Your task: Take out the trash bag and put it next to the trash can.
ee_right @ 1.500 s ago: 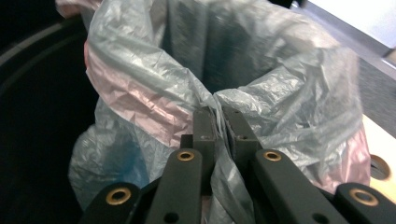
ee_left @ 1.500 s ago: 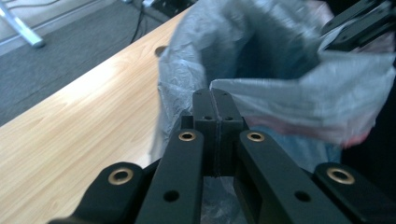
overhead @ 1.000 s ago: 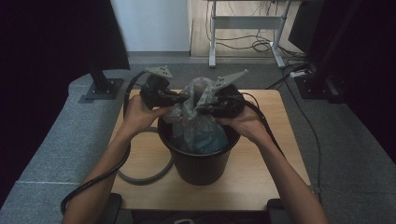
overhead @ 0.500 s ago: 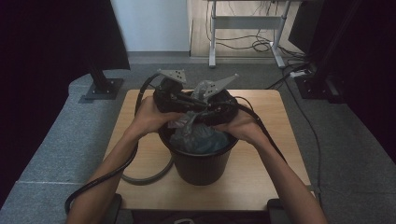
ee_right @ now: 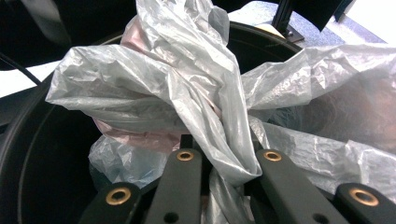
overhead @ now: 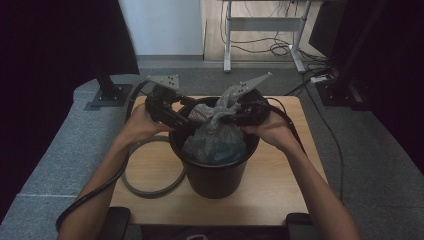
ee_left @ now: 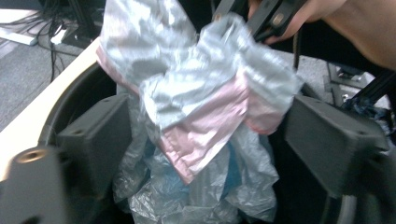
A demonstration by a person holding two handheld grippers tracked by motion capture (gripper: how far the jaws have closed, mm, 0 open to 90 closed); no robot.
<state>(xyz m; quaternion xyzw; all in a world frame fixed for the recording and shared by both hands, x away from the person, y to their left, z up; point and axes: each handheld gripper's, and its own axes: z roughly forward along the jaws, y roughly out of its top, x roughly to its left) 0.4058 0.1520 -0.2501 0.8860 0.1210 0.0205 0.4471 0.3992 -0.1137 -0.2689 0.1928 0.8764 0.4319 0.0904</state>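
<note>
The right tool pinches a twisted neck of the grey bag above the black bin; in the right gripper view its jaws sit pressed on the plastic. The left tool, at the bin's left rim, has jaws that have just been opening and stand spread, the bag between them untouched. The bin stands mid-bench, a grey ring lying just beside it.
</note>
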